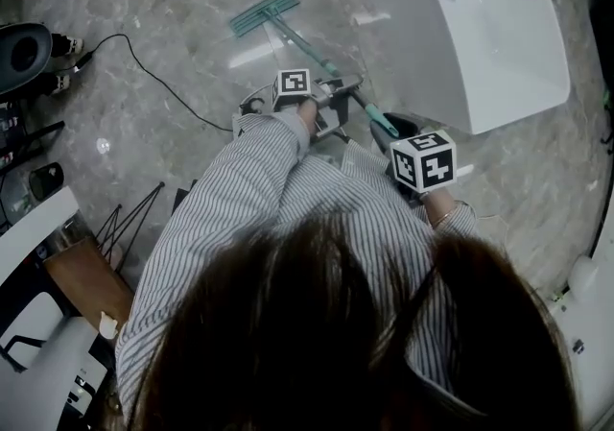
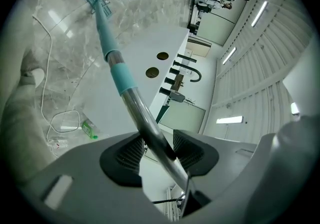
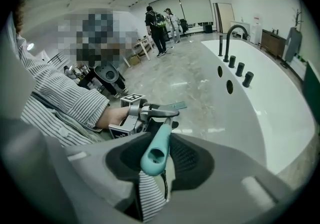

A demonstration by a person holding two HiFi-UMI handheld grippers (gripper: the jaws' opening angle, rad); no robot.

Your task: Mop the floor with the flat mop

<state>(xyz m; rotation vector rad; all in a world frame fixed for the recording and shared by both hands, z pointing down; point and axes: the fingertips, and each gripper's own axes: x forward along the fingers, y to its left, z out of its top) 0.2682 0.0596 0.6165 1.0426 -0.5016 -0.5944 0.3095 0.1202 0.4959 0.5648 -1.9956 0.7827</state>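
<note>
I have both claws on the flat mop with its teal head and long metal pole [image 1: 299, 40], which slants away from me across the glossy grey marble floor [image 1: 173, 26]. The left claw [image 2: 159, 148] is clamped shut around the bare silver stretch of the pole, just below the teal sleeve [image 2: 121, 76], with its ribbed black pads [image 2: 131, 152] pressing in from both sides. The right claw [image 3: 156, 157] is closed on the hollow teal end of the handle [image 3: 155, 149], nearer my body, so the two claws sit one behind the other along the shaft. The mop's flat teal head [image 1: 264, 11] lies on the floor well ahead of me, a little to the left of the large white bathtub [image 1: 499, 45] (its black taps [image 3: 239, 68] line the rim in the right gripper view). A thin black cable [image 1: 153, 76] trails over the floor to my left.
</note>
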